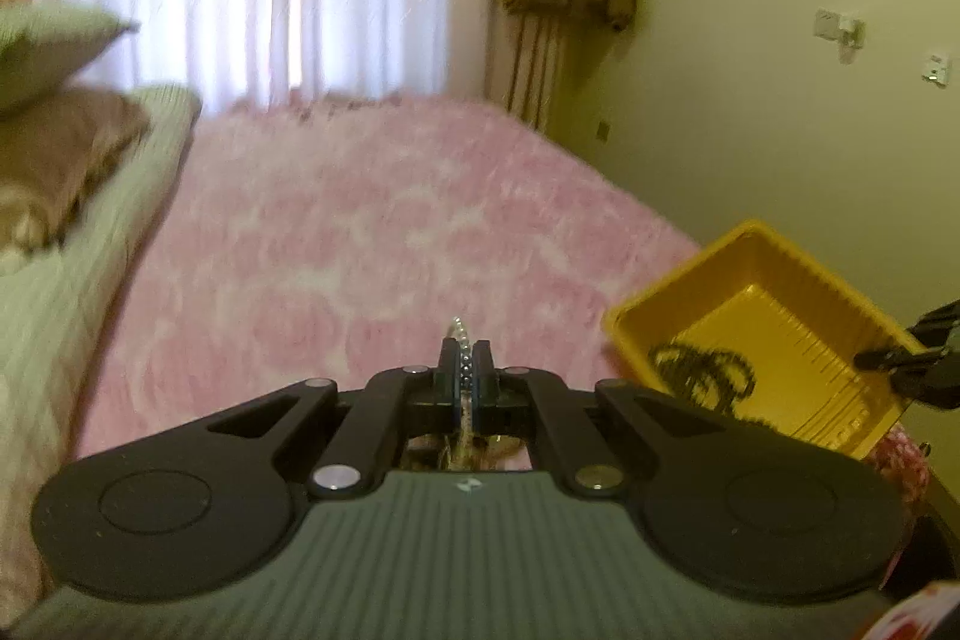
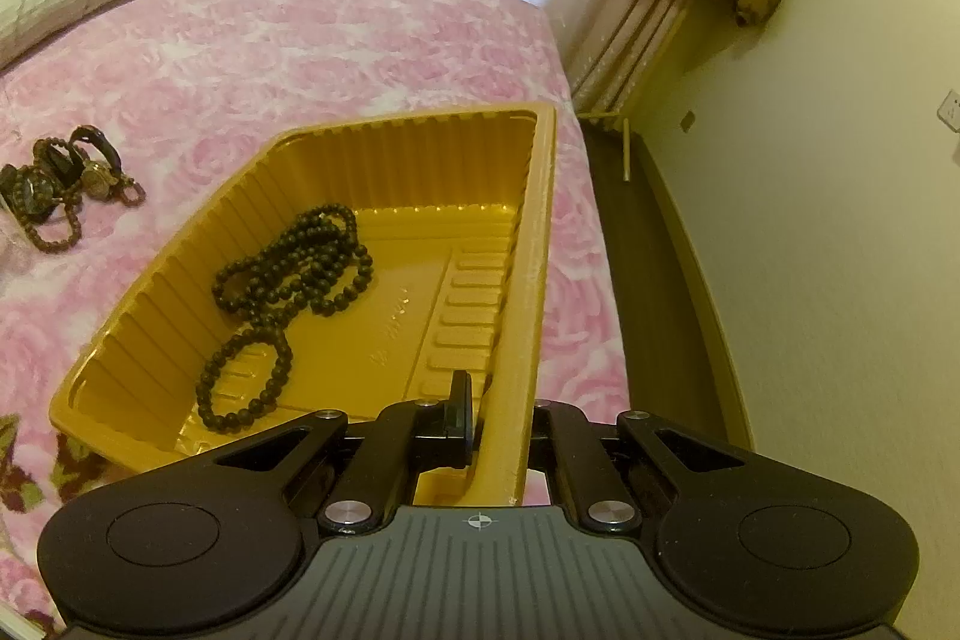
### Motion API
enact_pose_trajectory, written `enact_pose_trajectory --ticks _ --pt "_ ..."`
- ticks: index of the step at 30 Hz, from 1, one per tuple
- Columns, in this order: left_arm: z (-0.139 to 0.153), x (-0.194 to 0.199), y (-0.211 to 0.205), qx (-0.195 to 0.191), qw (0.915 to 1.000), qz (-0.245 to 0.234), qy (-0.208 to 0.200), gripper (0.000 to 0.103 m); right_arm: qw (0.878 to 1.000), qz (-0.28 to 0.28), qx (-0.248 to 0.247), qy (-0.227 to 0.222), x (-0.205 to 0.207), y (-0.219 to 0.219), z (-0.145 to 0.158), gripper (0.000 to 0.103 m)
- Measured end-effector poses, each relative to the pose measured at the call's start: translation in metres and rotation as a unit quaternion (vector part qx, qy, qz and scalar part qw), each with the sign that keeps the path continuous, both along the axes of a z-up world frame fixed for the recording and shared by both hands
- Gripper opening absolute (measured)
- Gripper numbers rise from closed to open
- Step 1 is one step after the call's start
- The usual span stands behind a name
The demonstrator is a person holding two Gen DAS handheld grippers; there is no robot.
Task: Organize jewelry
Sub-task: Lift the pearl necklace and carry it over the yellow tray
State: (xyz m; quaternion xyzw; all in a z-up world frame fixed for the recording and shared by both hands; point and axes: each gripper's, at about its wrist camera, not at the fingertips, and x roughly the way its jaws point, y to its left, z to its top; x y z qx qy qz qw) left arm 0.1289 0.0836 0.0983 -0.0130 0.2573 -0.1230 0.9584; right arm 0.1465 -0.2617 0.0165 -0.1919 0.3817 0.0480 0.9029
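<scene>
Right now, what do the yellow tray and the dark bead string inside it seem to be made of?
The yellow tray looks like thin moulded plastic: glossy, with ribbed walls and pressed ridges in its floor. The dark bead string may be wood or seed: round, matte brown-black beads with little shine, though dark stone can't be ruled out. The right tool grips the tray's rim.

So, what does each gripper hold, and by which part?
Left gripper: a silvery bead chain, pinched along its length. Right gripper: the yellow tray, by its rim.
</scene>
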Motion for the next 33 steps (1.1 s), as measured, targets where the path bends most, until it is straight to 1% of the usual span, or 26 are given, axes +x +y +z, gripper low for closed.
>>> enact_pose_trajectory --ticks 6,12,16,20,26,31,33 --pt "0.036 0.0 -0.017 0.014 0.9987 -0.035 -0.033 0.002 1.0 0.002 0.003 -0.003 -0.002 0.0 0.003 0.006" --pt "0.049 0.008 -0.046 0.016 0.996 -0.077 -0.042 0.002 1.0 0.005 0.004 -0.005 -0.003 -0.001 0.004 0.006" --pt "0.048 0.019 -0.076 0.016 0.9925 -0.115 -0.038 0.002 1.0 0.008 0.004 -0.004 -0.004 -0.002 0.005 0.006" --pt "0.043 0.031 -0.113 0.012 0.9872 -0.157 -0.025 0.002 1.0 0.01 0.005 -0.004 -0.003 -0.002 0.005 0.006" --pt "0.032 0.038 -0.17 0.018 0.9751 -0.221 -0.007 0.002 1.0 0.009 0.008 -0.006 -0.003 -0.003 0.005 0.006" --pt "0.023 0.036 -0.196 0.018 0.966 -0.258 0.007 0.002 1.0 0.009 0.01 -0.005 -0.003 -0.005 0.005 0.006" --pt "0.023 0.035 -0.203 0.017 0.964 -0.265 0.009 0.002 1.0 0.008 0.011 -0.005 -0.003 -0.006 0.004 0.006"
